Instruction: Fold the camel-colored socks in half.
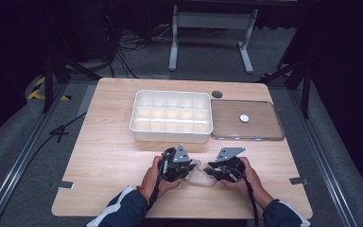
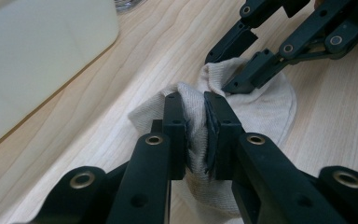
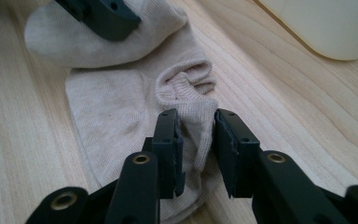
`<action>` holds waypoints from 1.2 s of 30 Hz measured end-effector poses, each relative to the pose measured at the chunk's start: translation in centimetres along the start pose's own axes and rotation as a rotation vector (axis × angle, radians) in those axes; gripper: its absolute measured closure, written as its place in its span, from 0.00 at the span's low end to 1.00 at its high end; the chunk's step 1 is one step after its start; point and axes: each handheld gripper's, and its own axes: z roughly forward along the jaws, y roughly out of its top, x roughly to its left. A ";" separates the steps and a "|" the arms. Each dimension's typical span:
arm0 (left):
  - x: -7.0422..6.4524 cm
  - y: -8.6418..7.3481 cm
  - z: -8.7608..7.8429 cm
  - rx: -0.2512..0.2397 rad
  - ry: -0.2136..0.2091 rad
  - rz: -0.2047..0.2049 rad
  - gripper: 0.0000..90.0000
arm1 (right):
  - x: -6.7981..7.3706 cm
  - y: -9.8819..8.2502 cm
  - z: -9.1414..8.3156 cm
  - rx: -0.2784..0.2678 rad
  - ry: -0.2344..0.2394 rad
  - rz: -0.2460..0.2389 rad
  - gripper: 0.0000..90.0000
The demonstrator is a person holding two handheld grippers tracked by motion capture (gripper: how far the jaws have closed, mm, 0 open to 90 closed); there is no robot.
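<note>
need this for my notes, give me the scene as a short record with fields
work in hand: handling a beige sock on the wooden table
left gripper: jaws pinched shut on a fold of the sock
right gripper: jaws around the sock's cuff, fabric between them
behind: white divided tray, compartments look empty
beside tray: clear lid, lying flat

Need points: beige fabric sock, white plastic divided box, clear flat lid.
Beige fabric sock (image 3: pixel 107 107): right gripper view, flat middle.
White plastic divided box (image 1: pixel 170 134): high view, front wall.
Clear flat lid (image 1: pixel 227 120): high view, bare left panel.
</note>
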 end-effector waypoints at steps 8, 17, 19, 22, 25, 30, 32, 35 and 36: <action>-0.6 0.4 0.9 0.001 -0.002 -0.008 0.87 | -0.1 0.0 0.0 0.001 0.002 -0.001 0.78; -1.5 1.0 1.8 0.022 -0.017 0.017 0.81 | -0.1 -0.1 0.0 0.003 0.005 0.014 0.77; -1.6 0.9 1.7 0.033 -0.039 0.012 0.72 | -0.1 -0.1 0.0 0.003 0.010 0.017 0.77; -1.9 1.2 0.7 0.040 -0.032 0.038 0.64 | -0.3 -0.2 0.0 -0.003 0.019 0.033 0.77; -1.6 1.4 -1.1 0.016 -0.044 0.029 0.59 | -0.2 -0.2 0.0 -0.003 0.016 0.034 0.77; -1.0 0.9 -3.9 0.022 -0.077 0.027 0.74 | -0.2 -0.2 0.0 -0.003 0.015 0.033 0.77; -0.7 0.3 -4.5 0.034 -0.081 0.037 0.83 | -0.2 -0.2 0.0 -0.002 0.015 0.035 0.77; 0.2 -0.6 -4.3 0.043 -0.060 0.013 0.89 | -0.2 -0.2 0.0 -0.001 0.019 0.037 0.77; 0.4 -0.9 -4.0 0.043 -0.053 -0.001 0.90 | -0.2 -0.2 0.0 0.000 0.018 0.036 0.77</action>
